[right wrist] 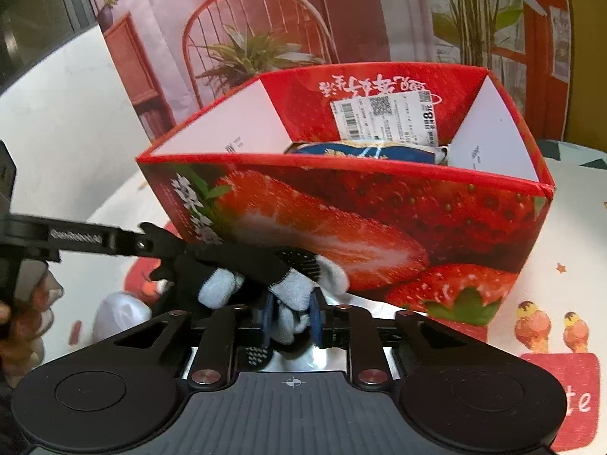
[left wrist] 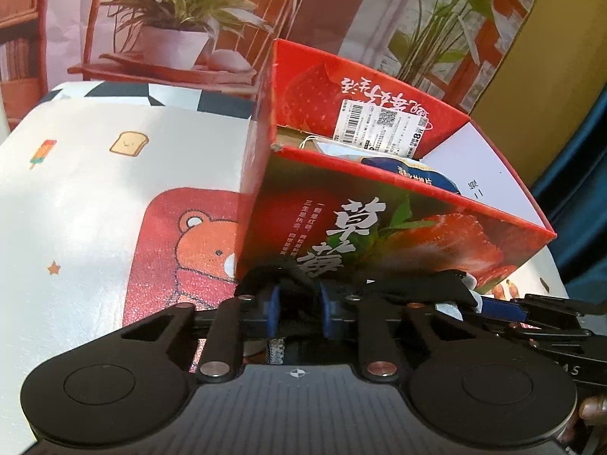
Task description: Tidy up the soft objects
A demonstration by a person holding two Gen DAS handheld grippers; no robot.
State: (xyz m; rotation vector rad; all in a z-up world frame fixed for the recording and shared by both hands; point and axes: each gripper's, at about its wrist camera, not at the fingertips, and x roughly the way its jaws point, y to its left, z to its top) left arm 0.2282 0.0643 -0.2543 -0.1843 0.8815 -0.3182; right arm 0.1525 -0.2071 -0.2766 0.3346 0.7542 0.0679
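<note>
A black glove (left wrist: 409,288) with pale grey fingertips lies stretched across the table in front of a red strawberry-print box (left wrist: 379,227). My left gripper (left wrist: 299,303) is shut on the black end of the glove. In the right wrist view, my right gripper (right wrist: 291,318) is shut on the grey fingertips of the glove (right wrist: 242,261). The left gripper (right wrist: 167,256) reaches in from the left and meets the glove's dark end. The box (right wrist: 341,208) stands open just behind, with a blue packet (right wrist: 341,151) inside. The right gripper (left wrist: 531,309) shows at the right edge of the left wrist view.
The table wears a white cloth (left wrist: 76,208) printed with a bear and small pictures. A backdrop (left wrist: 182,30) showing plants and a chair hangs behind the box. A white crumpled item (right wrist: 121,311) lies left of the right gripper, near a hand (right wrist: 22,314).
</note>
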